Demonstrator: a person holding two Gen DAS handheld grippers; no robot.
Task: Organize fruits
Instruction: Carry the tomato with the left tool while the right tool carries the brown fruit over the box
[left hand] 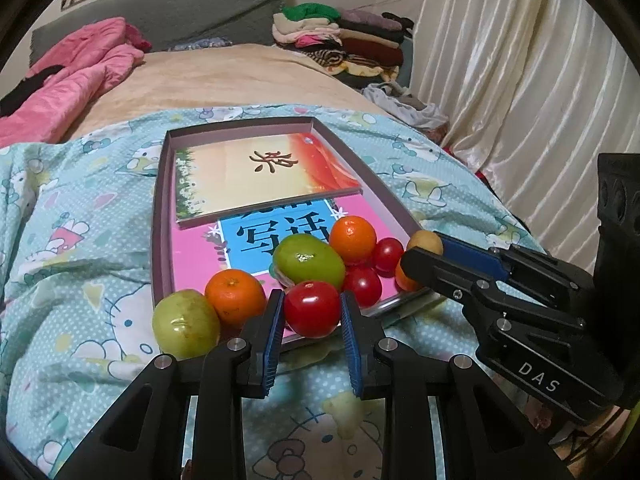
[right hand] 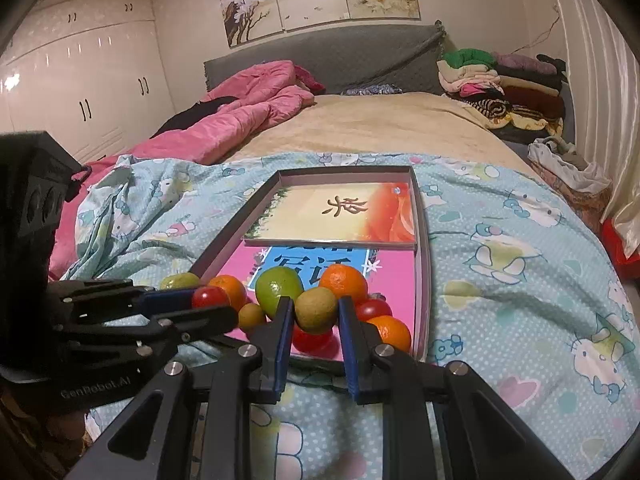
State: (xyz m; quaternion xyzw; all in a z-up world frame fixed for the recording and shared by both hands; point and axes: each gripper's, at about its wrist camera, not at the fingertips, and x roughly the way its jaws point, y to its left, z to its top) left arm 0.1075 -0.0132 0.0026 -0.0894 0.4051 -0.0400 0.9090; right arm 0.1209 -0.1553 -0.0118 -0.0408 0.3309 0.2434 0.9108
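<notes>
A shallow grey box tray lies on a bed with several fruits at its near end: oranges, red tomatoes, green fruits. My left gripper is shut on a red tomato at the tray's near edge. My right gripper is shut on a brownish-yellow round fruit, also seen in the left wrist view. A green fruit and an orange sit at the tray's near left corner.
Two books lie in the tray. A blue cartoon-print quilt covers the bed. A pink duvet lies far left, folded clothes far right, a white curtain on the right.
</notes>
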